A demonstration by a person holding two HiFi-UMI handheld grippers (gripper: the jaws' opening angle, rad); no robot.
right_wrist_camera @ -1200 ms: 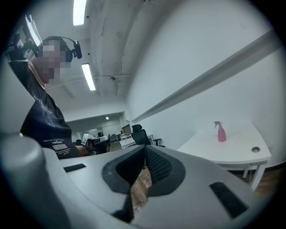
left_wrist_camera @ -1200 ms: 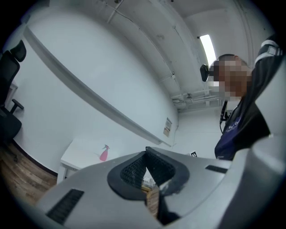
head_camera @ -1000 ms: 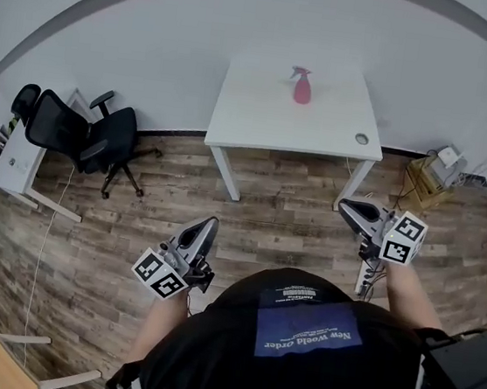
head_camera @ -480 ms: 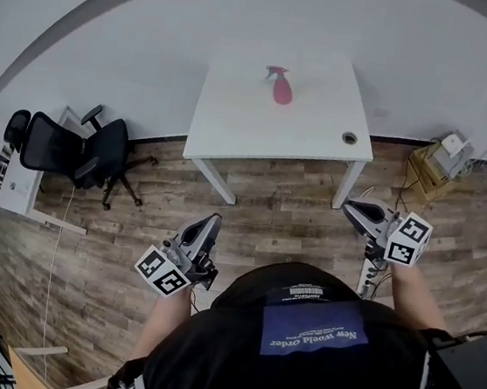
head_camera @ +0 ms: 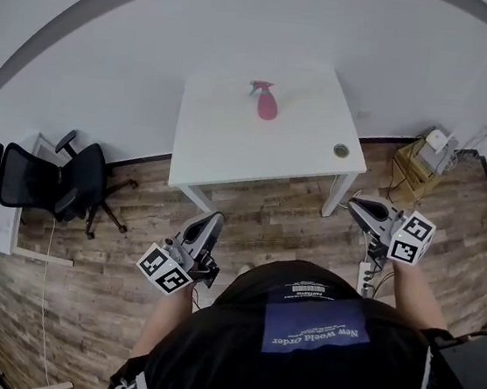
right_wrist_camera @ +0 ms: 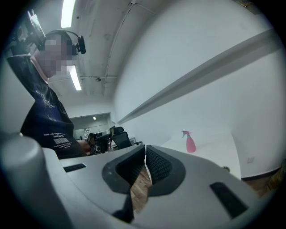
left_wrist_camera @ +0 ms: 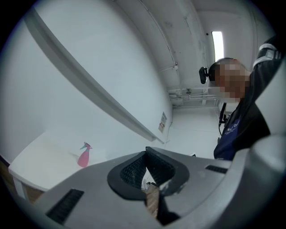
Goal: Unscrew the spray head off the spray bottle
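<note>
We see the pink spray bottle (head_camera: pixel 267 106) standing upright on the white table (head_camera: pixel 230 157), towards the far edge near the wall and a little left of the middle. Its spray head (head_camera: pixel 259 85) sits on top of the bottle, nozzle pointing left in the head view. Nothing else stands on the table; a small round cable hole (head_camera: pixel 341 150) is set in its near right corner.

We find both tools well apart from the bottle, held over the wooden floor (head_camera: pixel 98 303) on our side of the table. The left hand-held gripper (head_camera: pixel 213 221) is low on the left, its marker cube close to the person's dark shirt, and it points towards the table. In its own view the jaws are pressed together with nothing between them, and the bottle shows small and far off to the left.

The right hand-held gripper (head_camera: pixel 356 206) is off the table's right front leg. Its jaws too are together and empty, and its own view has the bottle far off to the upper right.

A black office chair (head_camera: pixel 55 188) stands away to the left by the wall
</note>
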